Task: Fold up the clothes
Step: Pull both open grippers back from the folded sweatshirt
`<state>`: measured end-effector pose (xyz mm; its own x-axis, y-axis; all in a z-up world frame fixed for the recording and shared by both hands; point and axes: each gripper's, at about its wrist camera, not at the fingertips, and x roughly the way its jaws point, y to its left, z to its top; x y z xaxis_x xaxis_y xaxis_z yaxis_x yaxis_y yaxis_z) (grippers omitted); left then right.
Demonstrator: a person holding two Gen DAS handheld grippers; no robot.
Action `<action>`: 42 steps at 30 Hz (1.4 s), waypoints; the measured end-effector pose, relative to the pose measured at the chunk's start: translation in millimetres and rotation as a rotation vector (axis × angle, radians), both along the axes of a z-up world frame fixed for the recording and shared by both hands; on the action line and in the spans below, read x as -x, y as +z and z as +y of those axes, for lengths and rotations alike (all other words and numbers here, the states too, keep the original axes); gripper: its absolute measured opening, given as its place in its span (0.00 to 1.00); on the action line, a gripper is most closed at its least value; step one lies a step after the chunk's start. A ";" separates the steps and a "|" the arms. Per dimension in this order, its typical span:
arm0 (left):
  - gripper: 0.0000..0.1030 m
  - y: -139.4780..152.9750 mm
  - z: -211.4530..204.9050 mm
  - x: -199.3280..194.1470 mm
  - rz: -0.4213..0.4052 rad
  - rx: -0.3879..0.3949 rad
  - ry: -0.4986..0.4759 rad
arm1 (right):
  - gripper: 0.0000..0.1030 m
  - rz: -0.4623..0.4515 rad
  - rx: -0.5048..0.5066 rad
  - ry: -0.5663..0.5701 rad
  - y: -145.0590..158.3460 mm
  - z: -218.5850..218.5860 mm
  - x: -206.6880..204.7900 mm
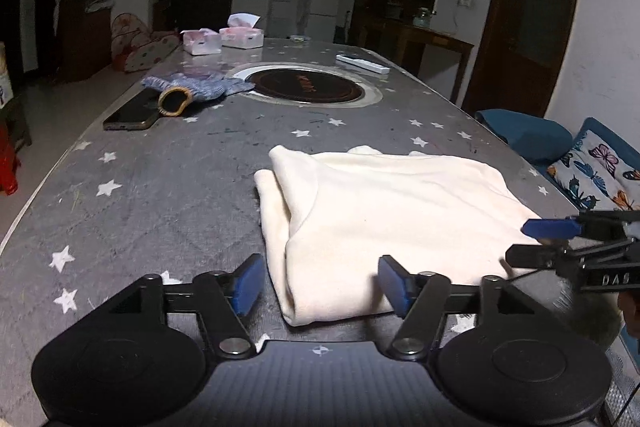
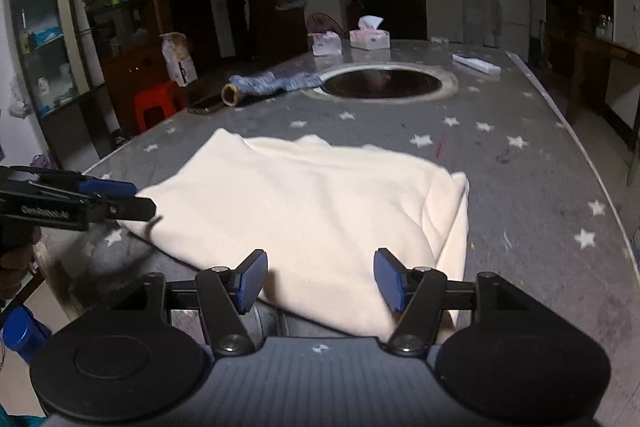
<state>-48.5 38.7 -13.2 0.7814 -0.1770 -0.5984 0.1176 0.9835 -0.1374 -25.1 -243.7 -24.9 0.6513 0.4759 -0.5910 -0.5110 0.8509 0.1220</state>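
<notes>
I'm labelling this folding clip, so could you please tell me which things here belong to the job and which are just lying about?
Belongs to the job:
- cream garment, partly folded
- left gripper, open
- right gripper, open

Just lying about:
- knit glove
- phone
- two tissue boxes
- white remote
- round cooktop set in the table

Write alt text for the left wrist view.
A folded cream garment lies on a grey star-print table, with the open left tongs at its near edge. The right tongs reach in from the right. Behind lie a blue glove, a phone and tissue boxes.
</notes>
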 end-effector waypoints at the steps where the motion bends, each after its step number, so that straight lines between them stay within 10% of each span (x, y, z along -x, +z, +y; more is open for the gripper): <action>1: 0.73 0.5 -0.3 0.4 0.002 0.002 0.004 | 0.60 -0.003 0.001 0.000 -0.3 0.1 2.2; 11: 1.00 6.1 -7.0 2.3 -0.004 0.002 0.037 | 0.79 -0.012 -0.016 -0.010 3.7 4.2 8.0; 23: 1.00 5.2 -13.3 2.0 0.026 -0.015 0.062 | 1.00 -0.035 -0.018 -0.030 9.0 6.6 14.5; 42: 1.00 4.7 -5.7 -3.8 0.070 -0.041 0.134 | 1.00 -0.057 0.021 0.052 14.9 28.7 19.9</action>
<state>-44.7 33.0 -8.5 0.7526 -0.0487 -0.6567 -0.0231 0.9947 -0.1002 -45.1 -215.0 -10.0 0.6589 0.4980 -0.5638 -0.5604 0.8250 0.0738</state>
